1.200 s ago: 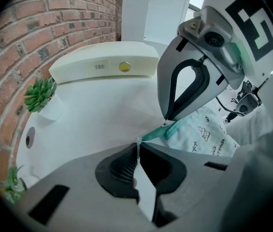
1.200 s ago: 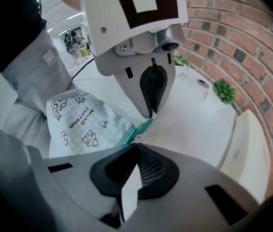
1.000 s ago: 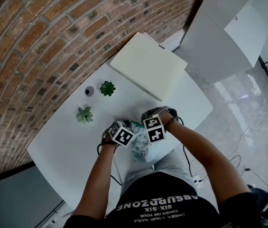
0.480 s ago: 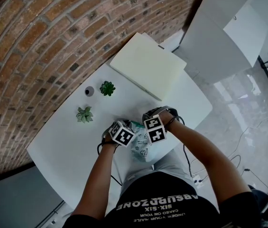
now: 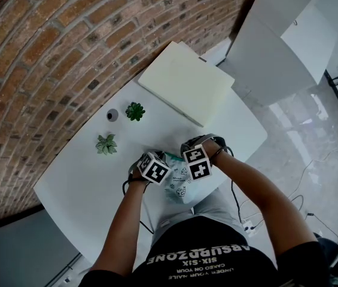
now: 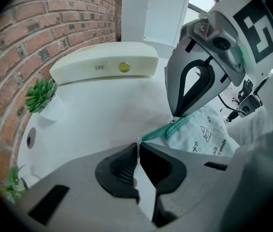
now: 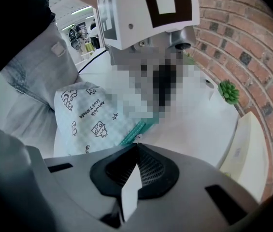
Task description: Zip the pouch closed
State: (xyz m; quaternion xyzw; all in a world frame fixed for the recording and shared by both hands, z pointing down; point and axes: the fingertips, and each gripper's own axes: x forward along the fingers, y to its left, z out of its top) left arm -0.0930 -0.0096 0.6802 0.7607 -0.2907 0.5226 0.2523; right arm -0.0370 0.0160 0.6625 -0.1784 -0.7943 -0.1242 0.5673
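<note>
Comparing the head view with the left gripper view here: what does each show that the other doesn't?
Only the head view: the person's forearms and the floor beside the table. Only the left gripper view: the left gripper with its jaws shut on a thin tab at the end of the teal zipper, the right gripper with its tip on that zipper further along, and a yellow button on the cream case. Both: the pouch, table, case, brick wall and two small plants.
</note>
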